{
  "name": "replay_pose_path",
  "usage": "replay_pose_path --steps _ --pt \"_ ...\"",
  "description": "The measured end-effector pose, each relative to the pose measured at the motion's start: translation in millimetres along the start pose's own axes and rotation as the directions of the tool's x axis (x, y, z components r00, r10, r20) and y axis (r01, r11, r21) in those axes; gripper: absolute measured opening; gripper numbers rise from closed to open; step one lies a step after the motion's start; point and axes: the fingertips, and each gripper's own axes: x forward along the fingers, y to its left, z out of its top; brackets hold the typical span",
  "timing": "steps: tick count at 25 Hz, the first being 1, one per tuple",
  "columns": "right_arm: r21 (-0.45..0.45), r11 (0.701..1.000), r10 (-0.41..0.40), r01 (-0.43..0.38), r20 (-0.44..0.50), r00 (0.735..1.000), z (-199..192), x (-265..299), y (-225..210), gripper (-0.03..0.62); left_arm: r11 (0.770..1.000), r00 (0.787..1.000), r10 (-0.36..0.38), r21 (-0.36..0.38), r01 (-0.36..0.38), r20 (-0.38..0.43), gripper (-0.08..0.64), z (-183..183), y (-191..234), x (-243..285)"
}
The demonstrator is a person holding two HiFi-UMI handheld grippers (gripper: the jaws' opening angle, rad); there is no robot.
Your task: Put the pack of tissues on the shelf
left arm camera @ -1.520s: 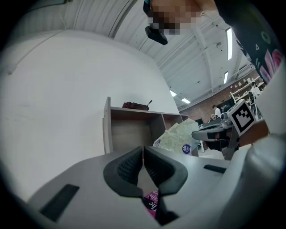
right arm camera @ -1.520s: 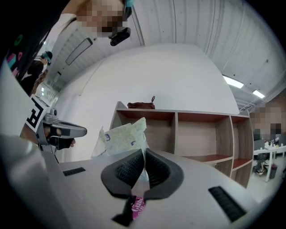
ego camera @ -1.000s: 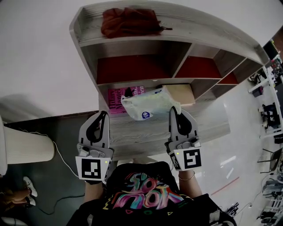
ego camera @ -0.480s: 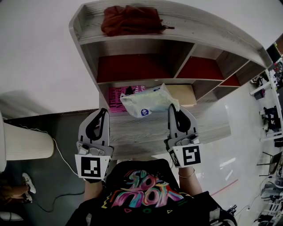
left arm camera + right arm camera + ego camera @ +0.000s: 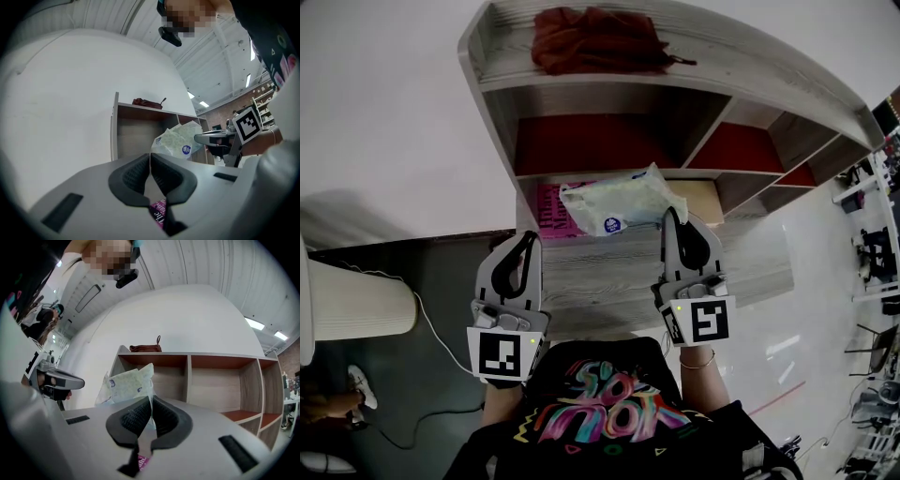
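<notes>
The pack of tissues (image 5: 617, 201), pale green and white with a blue round sticker, hangs in the air in front of the shelf's (image 5: 609, 159) lower left compartment. My right gripper (image 5: 673, 216) is shut on the pack's right edge. In the right gripper view the pack (image 5: 125, 382) sticks up left of the closed pads (image 5: 140, 414). My left gripper (image 5: 527, 242) is shut and empty, apart from the pack, lower left of it. The left gripper view shows the pack (image 5: 177, 140) ahead and the right gripper (image 5: 216, 138) pinching it.
A dark red bag (image 5: 598, 39) lies on the shelf's top board. A pink book (image 5: 549, 212) and a tan box (image 5: 699, 199) sit in the lower level. A beige bin (image 5: 356, 306) and a cable (image 5: 441, 349) are on the floor at left.
The right gripper has carried the pack slightly up and toward the shelf. The left gripper has shifted a little right; both stay shut.
</notes>
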Motion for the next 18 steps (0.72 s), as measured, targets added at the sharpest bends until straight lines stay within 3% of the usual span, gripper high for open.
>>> replay_pose_path --steps 2,7,18 --pt "-0.005 1.000 -0.009 0.009 0.008 1.000 0 9 -1 0.018 0.999 1.000 0.016 -0.042 -0.015 0.006 0.030 1 3 1" --pt "-0.018 0.999 -0.045 0.045 0.002 0.999 -9 28 -10 0.018 0.997 1.000 0.019 -0.071 -0.019 0.000 0.030 -1 8 0" --pt "0.056 0.993 -0.104 0.103 0.028 0.994 -18 70 -18 0.018 0.998 1.000 0.014 -0.066 -0.015 -0.024 0.030 -5 6 -4"
